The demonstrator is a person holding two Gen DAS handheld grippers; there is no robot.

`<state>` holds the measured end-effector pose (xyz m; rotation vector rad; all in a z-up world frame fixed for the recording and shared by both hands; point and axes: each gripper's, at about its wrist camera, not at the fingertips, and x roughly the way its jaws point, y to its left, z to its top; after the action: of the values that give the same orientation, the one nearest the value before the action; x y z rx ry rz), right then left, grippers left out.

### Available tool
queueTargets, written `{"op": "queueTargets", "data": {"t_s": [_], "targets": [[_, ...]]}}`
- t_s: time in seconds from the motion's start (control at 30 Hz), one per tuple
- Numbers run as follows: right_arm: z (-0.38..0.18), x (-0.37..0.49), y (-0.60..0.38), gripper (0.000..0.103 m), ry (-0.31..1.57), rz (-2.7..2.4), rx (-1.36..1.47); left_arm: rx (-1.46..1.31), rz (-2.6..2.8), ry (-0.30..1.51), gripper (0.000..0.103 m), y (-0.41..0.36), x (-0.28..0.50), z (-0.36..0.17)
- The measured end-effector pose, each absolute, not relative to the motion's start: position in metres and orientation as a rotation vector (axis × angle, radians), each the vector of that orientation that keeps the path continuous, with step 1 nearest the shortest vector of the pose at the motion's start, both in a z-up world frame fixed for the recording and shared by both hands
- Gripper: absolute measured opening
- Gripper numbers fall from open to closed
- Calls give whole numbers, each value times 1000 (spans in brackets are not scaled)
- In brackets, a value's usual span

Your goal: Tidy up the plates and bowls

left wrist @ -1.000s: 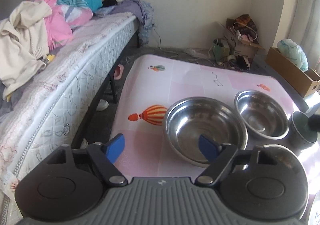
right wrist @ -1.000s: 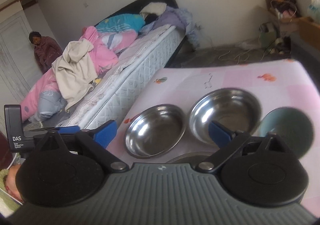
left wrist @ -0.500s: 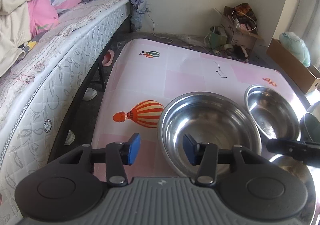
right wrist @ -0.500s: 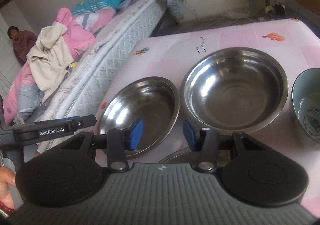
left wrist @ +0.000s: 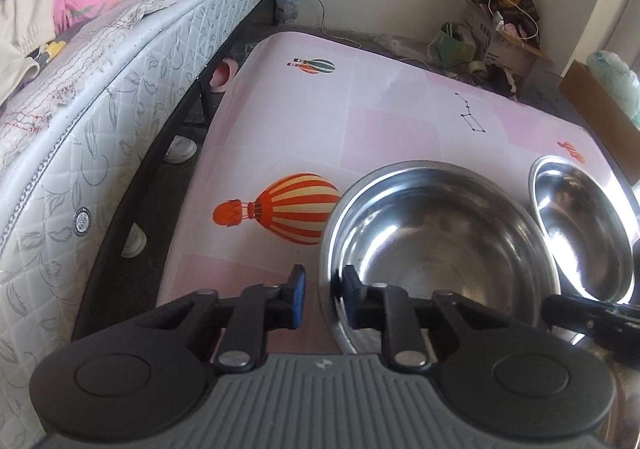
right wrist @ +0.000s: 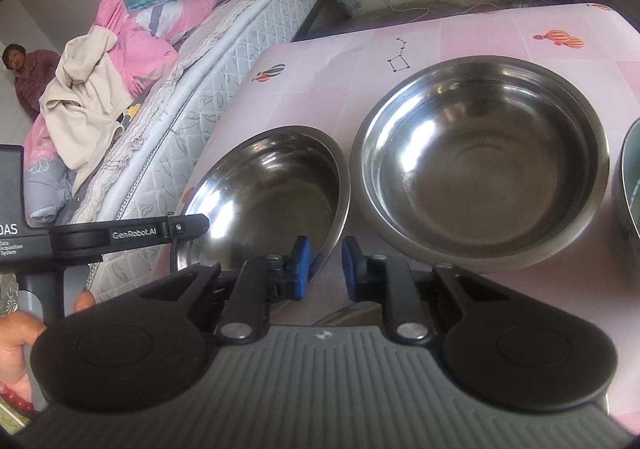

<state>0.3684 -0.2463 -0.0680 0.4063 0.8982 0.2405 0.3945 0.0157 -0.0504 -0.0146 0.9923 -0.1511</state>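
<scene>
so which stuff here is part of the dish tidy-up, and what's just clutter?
Job:
- big steel bowl, its rim between the left claw pads
- second steel bowl
- teal bowl at the right edge

Clutter:
- bed with clothes
- cardboard boxes
- shoes under the bed

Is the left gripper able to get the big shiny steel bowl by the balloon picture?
Probably yes: nothing blocks the left gripper; its jaws have just been closing over the near rim of the big shiny steel bowl.
</scene>
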Motion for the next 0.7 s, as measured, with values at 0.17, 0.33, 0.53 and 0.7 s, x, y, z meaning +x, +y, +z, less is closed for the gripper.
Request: {"op": "queueTargets", "data": {"t_s": [0.17,0.33,0.53,0.7], "targets": [[-67,370,-243,14,891,240,377,51,-127,963,15,4,390,-49],[-63,368,-242,14,879,249,354,42,-128,940,15,7,383,-39],[-51,360,-246,14,856,278,362,47,-140,911,14,6,374,-18],[-35,349,-258,14,825,284,377,51,-163,877,14,-8,371,7]]}}
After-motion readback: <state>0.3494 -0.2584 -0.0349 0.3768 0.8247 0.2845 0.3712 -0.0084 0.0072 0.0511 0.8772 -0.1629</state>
